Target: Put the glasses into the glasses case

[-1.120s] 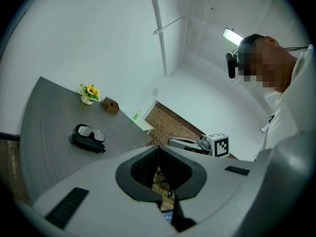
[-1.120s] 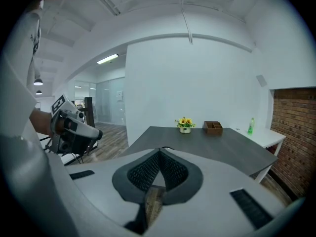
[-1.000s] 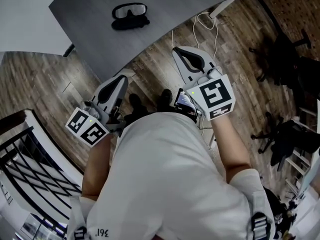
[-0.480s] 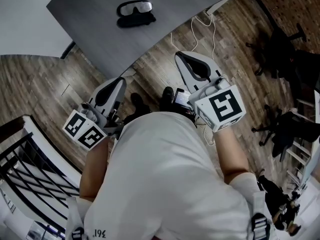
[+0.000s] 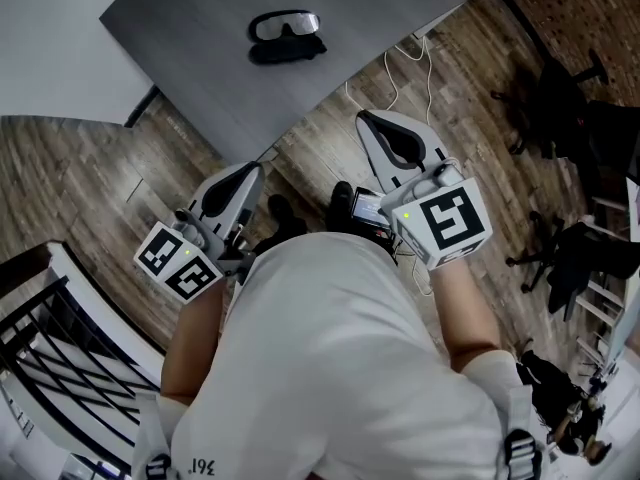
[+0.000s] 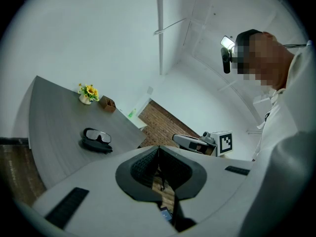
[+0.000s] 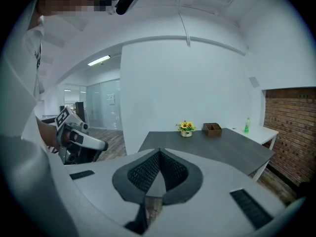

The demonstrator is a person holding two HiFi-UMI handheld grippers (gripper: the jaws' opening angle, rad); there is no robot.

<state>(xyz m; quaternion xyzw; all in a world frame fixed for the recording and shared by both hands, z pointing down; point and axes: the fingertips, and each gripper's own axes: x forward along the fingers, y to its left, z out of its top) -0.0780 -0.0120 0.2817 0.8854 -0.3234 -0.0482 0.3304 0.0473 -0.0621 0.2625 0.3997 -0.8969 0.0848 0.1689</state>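
On the grey table (image 5: 190,43) the dark case (image 5: 288,51) lies with the glasses (image 5: 287,26) on or against it, lenses showing. Whether they sit inside it I cannot tell. The left gripper (image 5: 248,170) and the right gripper (image 5: 368,118) are both clenched on nothing. They hang over the floor, well short of the glasses.
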